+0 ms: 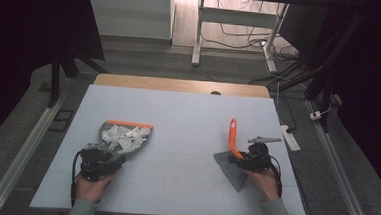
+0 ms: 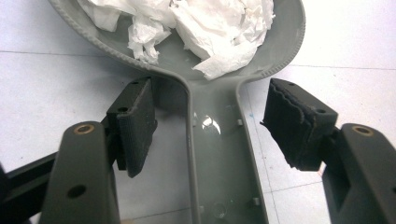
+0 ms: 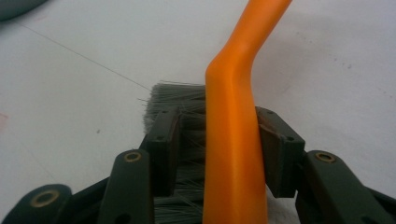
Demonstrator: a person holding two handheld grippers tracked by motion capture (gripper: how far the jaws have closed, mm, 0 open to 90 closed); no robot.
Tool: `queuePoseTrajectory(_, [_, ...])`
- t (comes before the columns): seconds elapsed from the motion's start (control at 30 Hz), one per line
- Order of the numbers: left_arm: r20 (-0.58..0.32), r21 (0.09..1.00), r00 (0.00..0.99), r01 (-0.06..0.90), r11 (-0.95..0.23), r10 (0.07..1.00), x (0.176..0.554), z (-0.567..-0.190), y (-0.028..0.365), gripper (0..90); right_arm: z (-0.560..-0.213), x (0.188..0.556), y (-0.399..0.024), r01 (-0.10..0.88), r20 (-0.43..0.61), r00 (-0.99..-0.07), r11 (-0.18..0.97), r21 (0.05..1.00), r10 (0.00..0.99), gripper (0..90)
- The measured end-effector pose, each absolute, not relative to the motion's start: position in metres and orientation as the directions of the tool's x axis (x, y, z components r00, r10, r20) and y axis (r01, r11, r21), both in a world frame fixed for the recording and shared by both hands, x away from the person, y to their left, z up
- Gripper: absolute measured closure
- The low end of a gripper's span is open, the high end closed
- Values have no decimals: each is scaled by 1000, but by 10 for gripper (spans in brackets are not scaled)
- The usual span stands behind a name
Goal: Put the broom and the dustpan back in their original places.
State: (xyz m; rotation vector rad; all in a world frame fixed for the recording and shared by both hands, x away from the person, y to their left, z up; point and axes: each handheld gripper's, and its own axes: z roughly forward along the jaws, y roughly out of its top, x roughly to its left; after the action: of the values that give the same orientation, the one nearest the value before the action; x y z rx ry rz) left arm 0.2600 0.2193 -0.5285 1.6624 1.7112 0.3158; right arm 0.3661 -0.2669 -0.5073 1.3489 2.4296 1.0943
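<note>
A grey dustpan [image 1: 106,130] with an orange front strip lies at the table's left, holding crumpled white paper [image 1: 125,136] [image 2: 210,28]. My left gripper [image 1: 115,159] [image 2: 214,93] is open, and the dustpan's handle [image 2: 219,154] runs between its jaws with a gap on each side. At the right lies a hand brush with an orange handle [image 1: 232,132] [image 3: 233,154] and grey bristles [image 1: 230,171] [image 3: 175,95]. My right gripper [image 1: 236,160] [image 3: 219,119] straddles the handle with its jaws spread. The left pad stands clear over the bristles, while the right pad is next to the handle.
The white table top [image 1: 188,112] stretches between the two tools, with a wooden strip [image 1: 180,85] along its far edge. On the floor to the right lies a power strip [image 1: 290,137], with cables and a desk frame [image 1: 198,38] beyond.
</note>
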Motion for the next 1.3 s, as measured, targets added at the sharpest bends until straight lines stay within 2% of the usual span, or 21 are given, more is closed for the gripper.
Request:
queuePoseTrajectory(0.33, [-313,636,108,762,124,944,259,-527,220,325,-509,368,-266,679,169,-567,342,650,806,487])
queuePoseTrajectory(0.4, [-309,639,114,761,117,944,258,-526,220,322,-509,367,-265,656,98,-562,370,658,821,490])
queuePoseTrajectory(0.67, [-305,648,119,753,115,945,257,-524,222,317,-505,364,-266,630,77,-569,374,681,819,503])
queuePoseTrajectory(0.8, [-332,657,137,744,125,933,254,-521,223,315,-500,359,-264,601,55,-578,379,704,814,505])
queuePoseTrajectory(1.1, [-318,704,281,709,27,906,249,-511,221,319,-494,349,-257,515,29,-663,428,742,748,506])
queuePoseTrajectory(1.3, [-261,721,398,686,-97,880,250,-507,220,334,-491,339,-255,469,31,-712,442,765,702,506])
